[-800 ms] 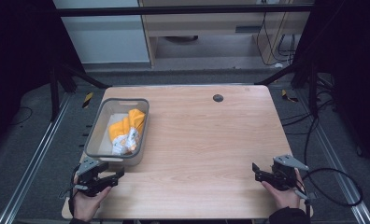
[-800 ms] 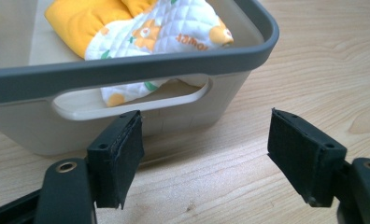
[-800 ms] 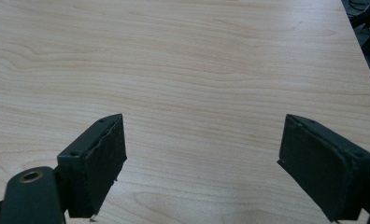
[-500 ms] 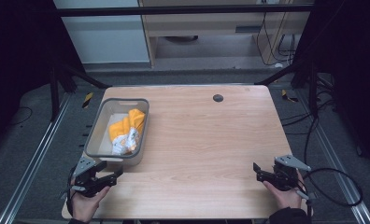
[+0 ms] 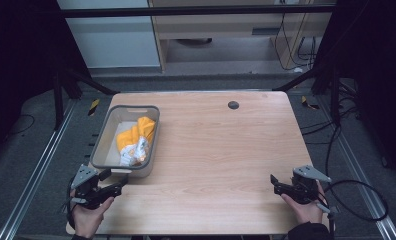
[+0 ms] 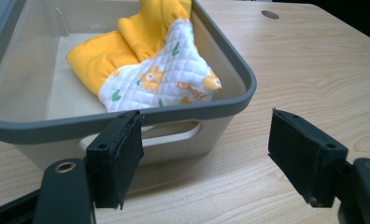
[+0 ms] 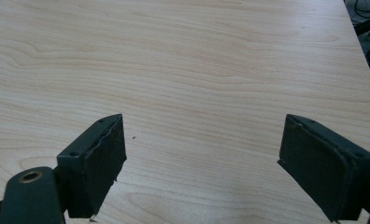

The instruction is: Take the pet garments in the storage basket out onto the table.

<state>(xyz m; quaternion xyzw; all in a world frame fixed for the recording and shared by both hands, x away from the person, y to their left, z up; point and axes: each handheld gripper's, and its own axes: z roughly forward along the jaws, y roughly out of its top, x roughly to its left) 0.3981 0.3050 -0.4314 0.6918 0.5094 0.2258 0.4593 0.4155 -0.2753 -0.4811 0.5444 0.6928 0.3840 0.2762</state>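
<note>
Pale wood grain runs across the bench (image 5: pixel 221 150), which stands on a dark floor with cables trailing at its right. Toward its left edge sits a grey tub (image 5: pixel 102 142), and inside it lies a bunched yellow and white quilted cloth (image 5: pixel 134 141). Just short of the tub's near end, the left gripper (image 5: pixel 117 187) is held low with its fingers (image 6: pixel 115 156) spread wide and empty. Well apart, near the right corner, the right gripper (image 5: pixel 275 182) hovers over bare wood, fingers (image 7: pixel 96 163) equally wide, holding nothing.
</note>
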